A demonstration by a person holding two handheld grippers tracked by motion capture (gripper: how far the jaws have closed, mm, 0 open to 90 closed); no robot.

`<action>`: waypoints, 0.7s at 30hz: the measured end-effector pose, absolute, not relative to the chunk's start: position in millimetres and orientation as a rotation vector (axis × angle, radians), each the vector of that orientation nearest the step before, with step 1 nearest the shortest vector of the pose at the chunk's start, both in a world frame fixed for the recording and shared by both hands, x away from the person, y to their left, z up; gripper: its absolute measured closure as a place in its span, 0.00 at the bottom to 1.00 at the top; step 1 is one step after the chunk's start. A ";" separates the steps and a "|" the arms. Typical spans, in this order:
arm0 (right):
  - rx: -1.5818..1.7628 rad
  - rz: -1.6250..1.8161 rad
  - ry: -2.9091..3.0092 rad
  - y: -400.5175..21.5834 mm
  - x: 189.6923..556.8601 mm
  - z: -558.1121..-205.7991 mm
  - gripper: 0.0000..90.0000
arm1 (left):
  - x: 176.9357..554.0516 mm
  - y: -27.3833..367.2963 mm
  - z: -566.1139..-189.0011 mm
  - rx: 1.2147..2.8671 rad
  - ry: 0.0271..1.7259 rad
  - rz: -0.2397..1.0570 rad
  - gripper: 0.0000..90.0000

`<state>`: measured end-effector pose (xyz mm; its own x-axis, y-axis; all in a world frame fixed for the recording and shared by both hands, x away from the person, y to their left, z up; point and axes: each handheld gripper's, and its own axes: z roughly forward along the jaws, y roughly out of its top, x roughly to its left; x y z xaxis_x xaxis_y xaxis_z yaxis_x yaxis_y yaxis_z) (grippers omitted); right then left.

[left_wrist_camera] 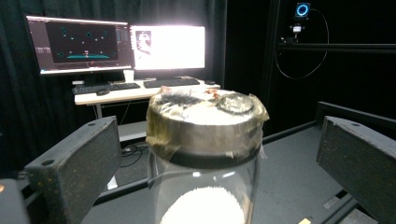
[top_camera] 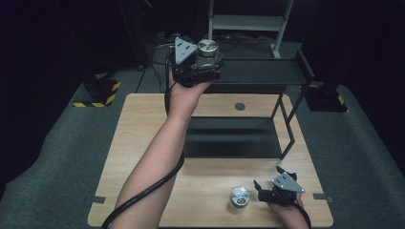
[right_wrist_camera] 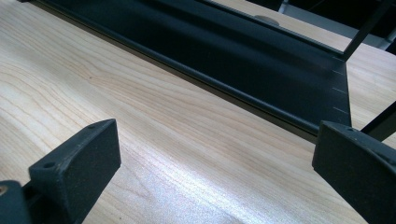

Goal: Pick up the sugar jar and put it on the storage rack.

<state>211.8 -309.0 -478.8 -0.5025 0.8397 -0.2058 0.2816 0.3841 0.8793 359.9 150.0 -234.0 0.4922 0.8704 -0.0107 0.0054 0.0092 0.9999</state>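
Observation:
A glass jar (top_camera: 207, 47) with a taped metal lid (left_wrist_camera: 205, 116) and white grains inside stands on the top shelf (top_camera: 262, 71) of a black rack. My left gripper (top_camera: 206, 61) is raised to it, open, one jaw on each side of the jar with a gap on both sides. A second small jar (top_camera: 239, 196) with a shiny lid stands on the wooden table (top_camera: 143, 119) near the front edge. My right gripper (top_camera: 268, 177) rests low just to its right, open, with bare wood between its jaws (right_wrist_camera: 217, 135).
The rack's lower shelf (top_camera: 234, 138) lies on the table's middle, its thin legs (top_camera: 291, 129) at the right. A grey round plug (top_camera: 239, 106) sits in the table's far part. Two lit monitors (left_wrist_camera: 116, 46) stand on a desk beyond the rack.

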 end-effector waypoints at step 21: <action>0.951 1.074 1.986 -307.8 211.4 -479.0 0.00 | 313.0 169.9 -246.3 1.399 0.778 0.799 0.00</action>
<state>211.4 -307.8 -479.0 -0.5035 0.8366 -0.2159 0.2770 0.3930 0.8768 313.0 169.9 -246.3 0.5276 0.8495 0.0001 -0.0221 0.0137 0.9997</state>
